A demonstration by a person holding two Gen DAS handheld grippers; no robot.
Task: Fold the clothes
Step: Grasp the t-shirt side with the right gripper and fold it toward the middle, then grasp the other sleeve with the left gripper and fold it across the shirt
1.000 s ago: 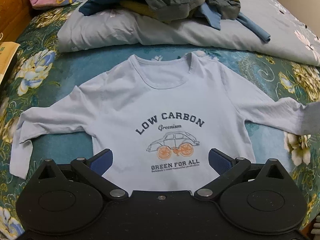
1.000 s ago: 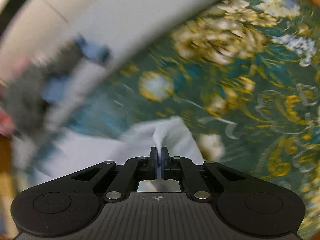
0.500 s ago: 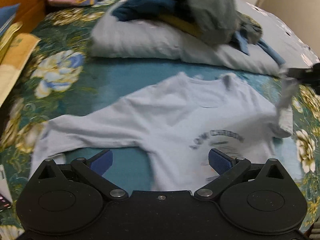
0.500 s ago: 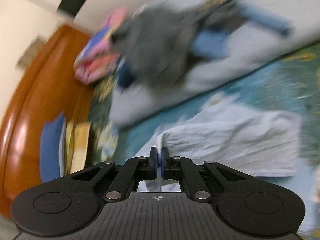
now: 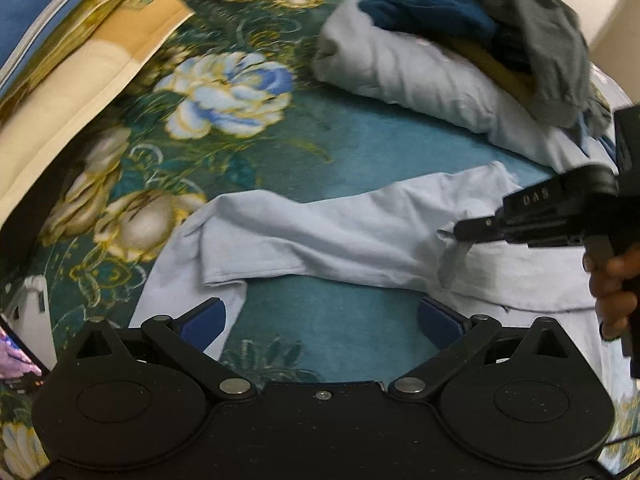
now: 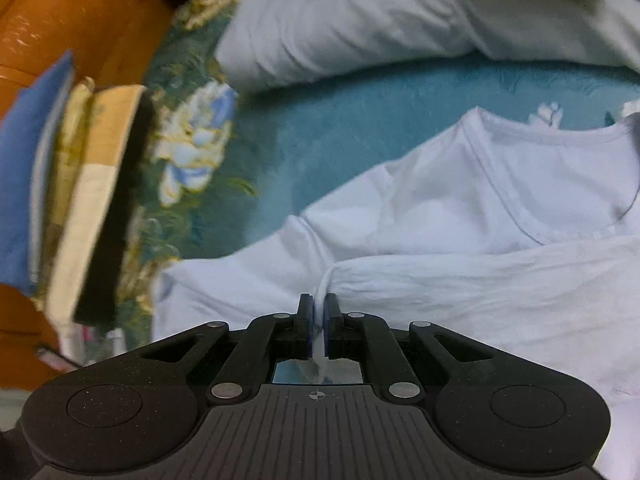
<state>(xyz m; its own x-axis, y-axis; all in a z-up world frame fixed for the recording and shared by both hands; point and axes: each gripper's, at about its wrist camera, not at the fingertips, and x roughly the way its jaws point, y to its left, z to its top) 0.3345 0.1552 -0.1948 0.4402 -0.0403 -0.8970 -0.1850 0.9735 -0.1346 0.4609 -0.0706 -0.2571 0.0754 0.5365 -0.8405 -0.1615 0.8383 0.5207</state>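
Since 1 s ago I've swung the right claw [image 6: 319,312] across w/ the sleeve [image 6: 480,300] pinched, now over the shirt [image 5: 360,236] on the bed [image 5: 320,152]. Left claw [image 5: 320,320] wide, hovering.

Pale-blue shirt [image 5: 340,236] beyond wide-apart jaws.

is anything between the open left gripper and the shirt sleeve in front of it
Nothing visible: the left gripper hangs open over bare bedspread, with the sleeve just ahead. The right gripper pinches the shirt's other sleeve.
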